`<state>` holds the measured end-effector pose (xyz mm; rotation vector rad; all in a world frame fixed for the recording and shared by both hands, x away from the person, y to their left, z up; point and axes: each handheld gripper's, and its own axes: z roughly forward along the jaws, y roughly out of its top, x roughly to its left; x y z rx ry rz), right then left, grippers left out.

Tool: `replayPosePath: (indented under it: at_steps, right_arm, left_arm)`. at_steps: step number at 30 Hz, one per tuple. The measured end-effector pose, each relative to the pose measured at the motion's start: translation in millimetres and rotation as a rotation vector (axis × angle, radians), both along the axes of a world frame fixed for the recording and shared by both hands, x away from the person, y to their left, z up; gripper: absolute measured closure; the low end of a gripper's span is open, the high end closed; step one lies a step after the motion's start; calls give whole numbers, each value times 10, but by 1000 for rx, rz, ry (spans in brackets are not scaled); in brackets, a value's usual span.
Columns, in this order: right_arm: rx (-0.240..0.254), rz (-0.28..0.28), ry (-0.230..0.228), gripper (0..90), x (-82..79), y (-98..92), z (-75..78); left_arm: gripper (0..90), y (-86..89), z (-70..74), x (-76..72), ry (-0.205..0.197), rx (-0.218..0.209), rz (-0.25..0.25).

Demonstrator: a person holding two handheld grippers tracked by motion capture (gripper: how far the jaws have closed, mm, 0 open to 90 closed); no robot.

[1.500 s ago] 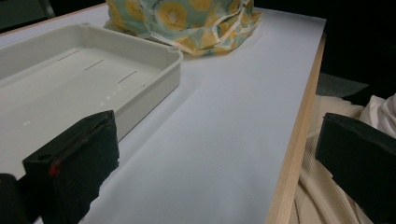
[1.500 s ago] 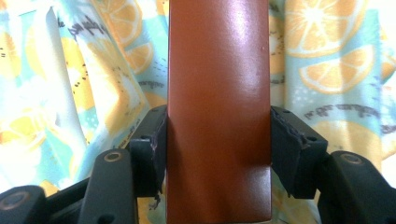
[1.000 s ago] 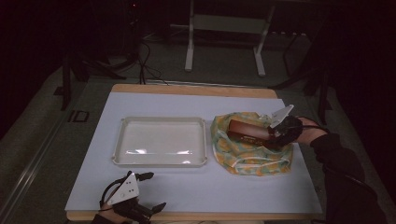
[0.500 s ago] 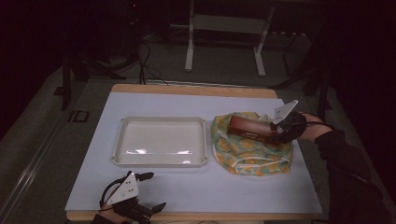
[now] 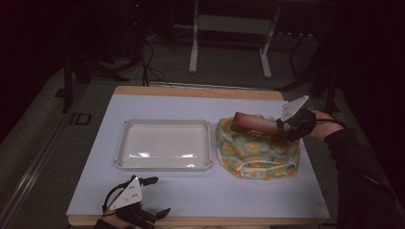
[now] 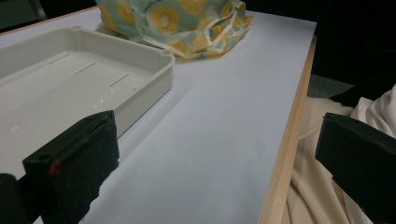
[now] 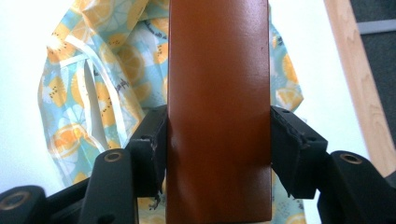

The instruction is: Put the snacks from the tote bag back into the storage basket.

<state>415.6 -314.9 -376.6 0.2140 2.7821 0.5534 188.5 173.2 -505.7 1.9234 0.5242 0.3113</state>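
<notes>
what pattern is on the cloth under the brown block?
Light blue cloth printed with yellow-orange citrus slices, white trim. Clearest in the right gripper view.

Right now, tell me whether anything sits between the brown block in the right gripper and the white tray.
Nothing visible blocks the way. The right gripper holds the brown block above the lemon-print cloth, and the white tray lies directly beside the cloth with nothing in it. The left gripper is down at the table's near edge, off that path.

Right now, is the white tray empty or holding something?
Empty. The white tray shows only its bare floor in the high view, and the left gripper view shows the same.
</notes>
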Motion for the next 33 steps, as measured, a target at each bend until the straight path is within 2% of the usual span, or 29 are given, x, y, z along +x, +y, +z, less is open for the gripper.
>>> replayPosePath:
  at_steps: [6,11,22,33]
  right_arm:
    - [9,19,-11,430,-16,81,144]
    - [-11,36,-18,431,-13,195,258]
    - [-14,103,-35,431,-18,468,372]
    - [-31,172,-37,431,-25,782,418]
  left_arm:
    - [0,-2,-1,-1,1,5,-1]
    - [0,-1,2,-3,1,-2,-2]
    - [0,-4,4,-8,5,-7,-11]
    - [0,-9,3,-12,2,-2,-21]
